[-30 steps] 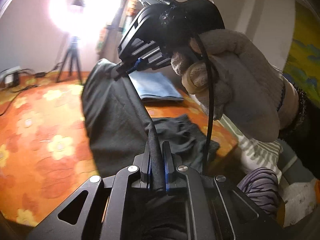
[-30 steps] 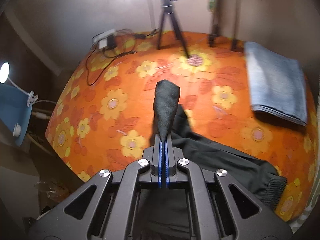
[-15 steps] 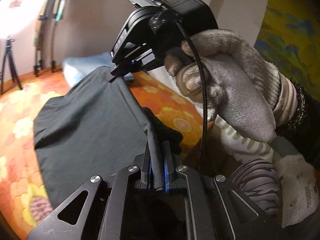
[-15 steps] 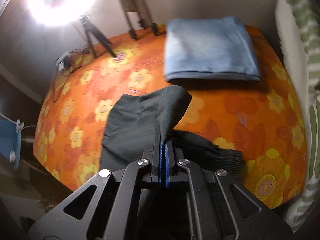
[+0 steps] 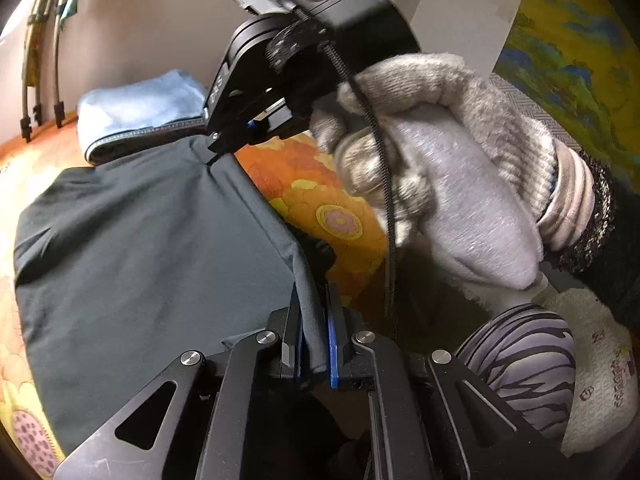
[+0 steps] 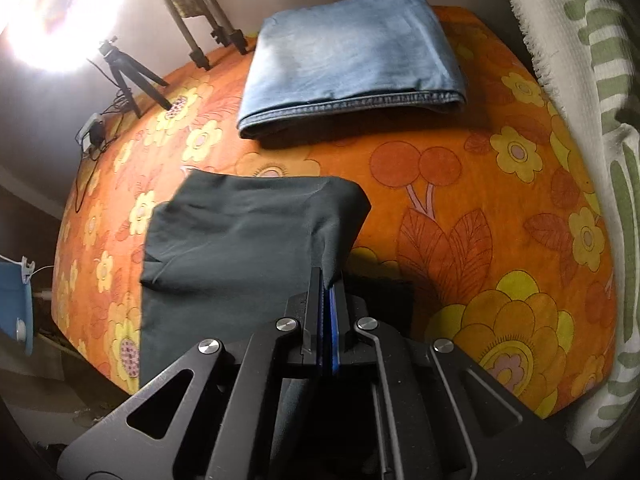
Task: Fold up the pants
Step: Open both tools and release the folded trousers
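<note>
The dark pants [image 5: 140, 248] lie folded over on the orange flowered bedspread [image 5: 320, 200], stretched taut between both grippers. My left gripper [image 5: 314, 292] is shut on the near edge of the fold. In the left wrist view my right gripper [image 5: 214, 156], held by a gloved hand [image 5: 452, 184], pinches the far corner of the same edge. The right wrist view shows the right gripper [image 6: 327, 276] shut on that corner of the pants [image 6: 240, 248], low over the bedspread [image 6: 460, 208]. A lower layer of the dark cloth [image 6: 384, 292] peeks out to the right of the jaws.
Folded blue jeans [image 6: 348, 56] lie at the far side of the bed, seen also as jeans [image 5: 136, 112] behind the pants. Tripod legs [image 6: 132, 80] and a bright lamp [image 6: 44, 16] stand far left. A green-striped white blanket [image 6: 592, 120] borders the right edge.
Both grippers have swung across and down with the pants, laying the folded half flat toward the jeans. The cloth, hanging a second ago, now spreads on the bed.
</note>
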